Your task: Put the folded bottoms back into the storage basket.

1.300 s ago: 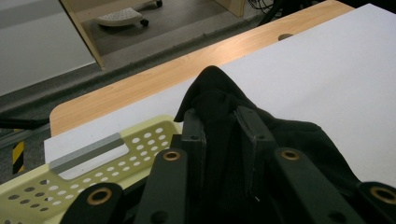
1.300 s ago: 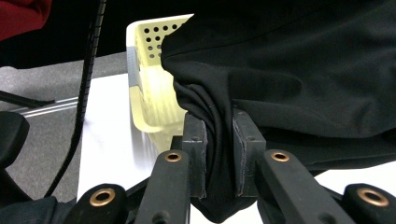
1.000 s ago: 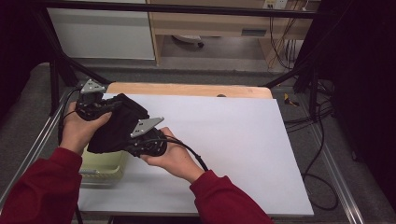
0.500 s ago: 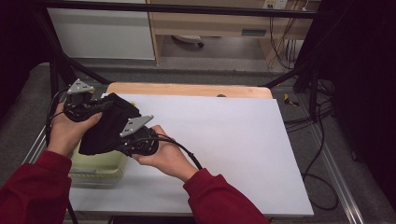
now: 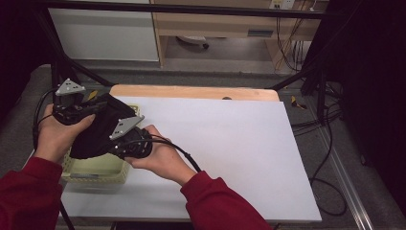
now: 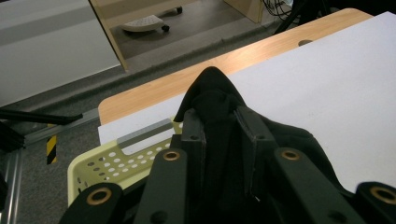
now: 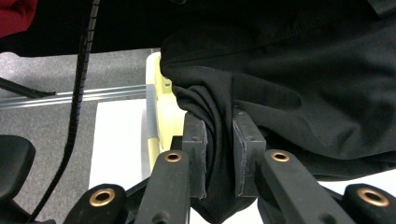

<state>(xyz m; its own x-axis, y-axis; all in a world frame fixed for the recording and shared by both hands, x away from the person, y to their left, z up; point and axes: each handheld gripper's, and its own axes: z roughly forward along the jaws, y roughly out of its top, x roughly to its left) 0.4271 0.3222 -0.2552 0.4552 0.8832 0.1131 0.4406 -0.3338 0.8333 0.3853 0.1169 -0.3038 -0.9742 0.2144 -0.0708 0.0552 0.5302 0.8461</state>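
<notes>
Both grippers have drifted left and a little upward over the last second, carrying the black garment [image 5: 98, 132] off the white table sheet [image 5: 230, 143] until it hangs over the pale green perforated basket [image 5: 95, 170] at the table's left edge. The left gripper [image 6: 219, 130] is clamped on a bunched fold of the cloth, its pads pressed into the fabric; the right gripper [image 7: 219, 140] pinches another fold just as tightly (its jaws look as closed as the thickness of the cloth allows). In the high view the garment sags between the two hands, above the basket rather than resting in it. By my reading, the carry is nearly done, and lowering and releasing into the basket is what remains.
</notes>
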